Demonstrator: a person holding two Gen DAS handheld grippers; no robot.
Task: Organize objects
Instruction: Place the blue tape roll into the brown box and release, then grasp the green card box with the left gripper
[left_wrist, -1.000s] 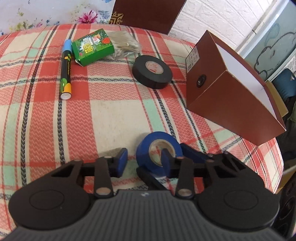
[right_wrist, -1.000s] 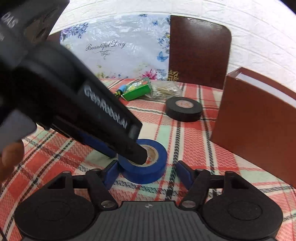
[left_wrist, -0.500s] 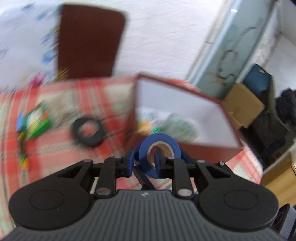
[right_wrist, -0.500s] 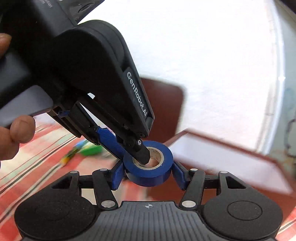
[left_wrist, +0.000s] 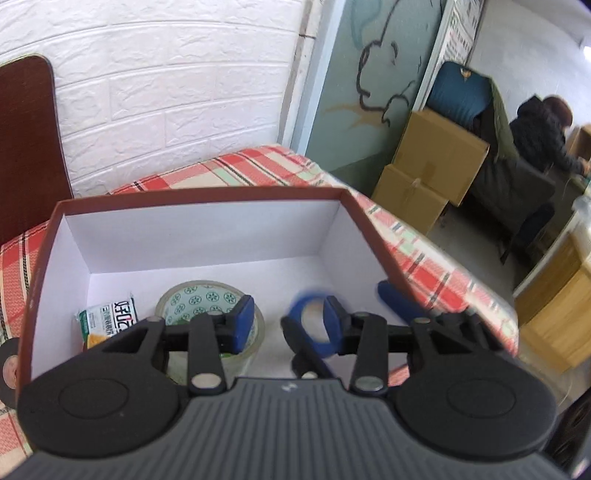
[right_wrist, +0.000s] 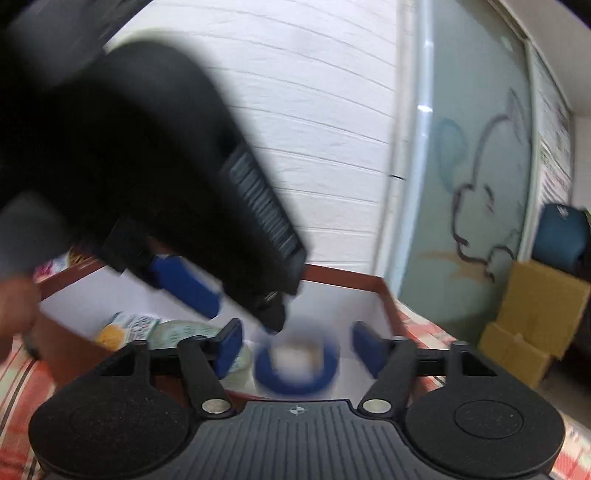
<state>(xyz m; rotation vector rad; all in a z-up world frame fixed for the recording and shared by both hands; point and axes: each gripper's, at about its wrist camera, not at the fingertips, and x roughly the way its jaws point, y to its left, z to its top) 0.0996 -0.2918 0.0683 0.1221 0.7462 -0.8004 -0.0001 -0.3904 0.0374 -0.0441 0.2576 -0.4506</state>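
A brown box (left_wrist: 199, 196) with a white inside stands on the checked tablecloth. In it lie a clear tape roll with green print (left_wrist: 207, 299) and a small packet (left_wrist: 110, 321). The blue tape roll (left_wrist: 312, 325) is blurred between both grippers, over the box floor; it also shows in the right wrist view (right_wrist: 295, 363). My left gripper (left_wrist: 286, 325) is open above the box, its right finger at the roll. My right gripper (right_wrist: 297, 347) is open on both sides of the roll, not touching it. The left gripper's body (right_wrist: 147, 184) fills the upper left of the right wrist view.
A black tape roll (left_wrist: 9, 363) lies on the cloth left of the box. A dark chair back (left_wrist: 26, 147) stands at the far left. Cardboard boxes (left_wrist: 432, 173) and a seated person (left_wrist: 543, 125) are beyond the table on the right.
Both grippers have opened and let go of the blue tape roll, which is blurred as it drops into the box. The view has moved closer over the box.
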